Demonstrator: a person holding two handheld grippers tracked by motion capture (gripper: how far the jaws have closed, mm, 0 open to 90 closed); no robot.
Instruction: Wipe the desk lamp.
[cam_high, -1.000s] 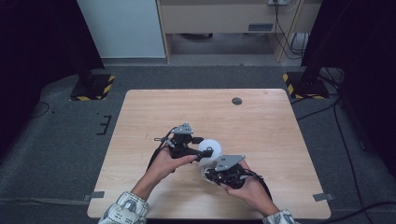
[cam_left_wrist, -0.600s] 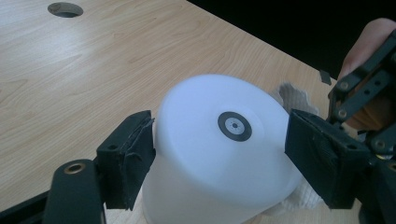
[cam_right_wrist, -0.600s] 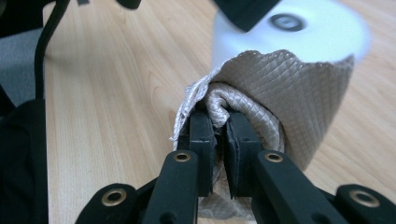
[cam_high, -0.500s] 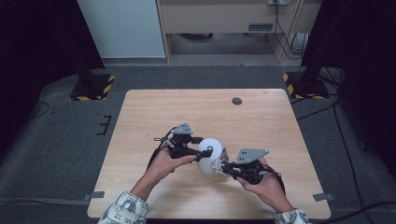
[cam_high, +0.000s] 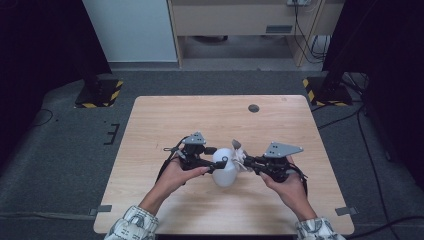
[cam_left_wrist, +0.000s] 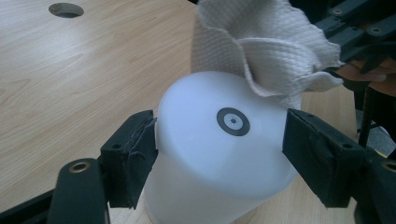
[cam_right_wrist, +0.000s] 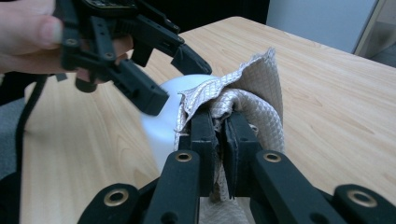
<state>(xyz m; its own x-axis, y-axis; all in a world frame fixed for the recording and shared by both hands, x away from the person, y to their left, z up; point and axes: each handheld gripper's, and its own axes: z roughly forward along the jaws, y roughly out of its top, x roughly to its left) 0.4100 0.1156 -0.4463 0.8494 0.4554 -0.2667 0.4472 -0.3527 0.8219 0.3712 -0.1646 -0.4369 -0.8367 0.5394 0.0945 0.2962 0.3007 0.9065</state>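
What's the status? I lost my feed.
Left hand-held gripper clamps white cup upside down. Right hand-held gripper shut on cloth, against cup. Table clear nearby.

Left claw (cam_high: 218, 161) jaws spread wide, right claw (cam_high: 246, 161) jaws pinched together, hands level

Past my claws, toward the far edge, the wooden table (cam_high: 165, 120) has a round dark hole (cam_high: 253, 108). Beyond it stand a white panel (cam_high: 131, 30) and two yellow-black striped stand bases (cam_high: 100, 93).
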